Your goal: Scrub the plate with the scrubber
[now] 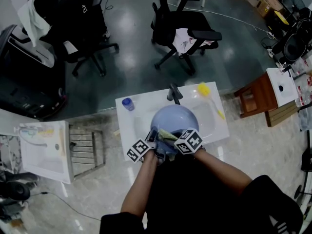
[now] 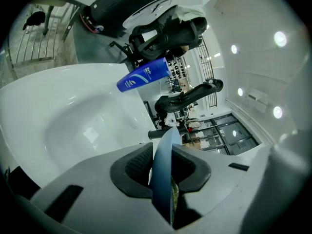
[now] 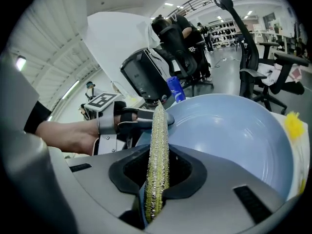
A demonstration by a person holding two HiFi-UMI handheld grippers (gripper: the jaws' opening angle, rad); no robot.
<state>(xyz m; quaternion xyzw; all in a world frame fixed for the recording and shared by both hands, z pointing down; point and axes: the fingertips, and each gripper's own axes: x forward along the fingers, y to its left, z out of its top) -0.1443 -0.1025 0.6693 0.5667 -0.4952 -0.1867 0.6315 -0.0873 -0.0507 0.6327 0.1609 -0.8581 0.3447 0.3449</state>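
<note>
The scrubber [image 3: 158, 145] is clamped edge-on between the jaws of the right gripper [image 3: 155, 177], so that its rough face can be drawn across the plate [image 3: 234, 140]. The plate is pinched by its near rim in the left gripper [image 2: 164, 169] and is held over the sink [image 1: 139, 123], presumably so that it is steadied and any runoff is caught by the basin. The tap [image 1: 174, 93] and bottle [image 1: 127, 103] are set behind it, out of the way. In the head view both sets of jaws are covered by the marker cubes. Whether the scrubber actually touches the plate cannot be settled; it seems to lie at the near rim.
</note>
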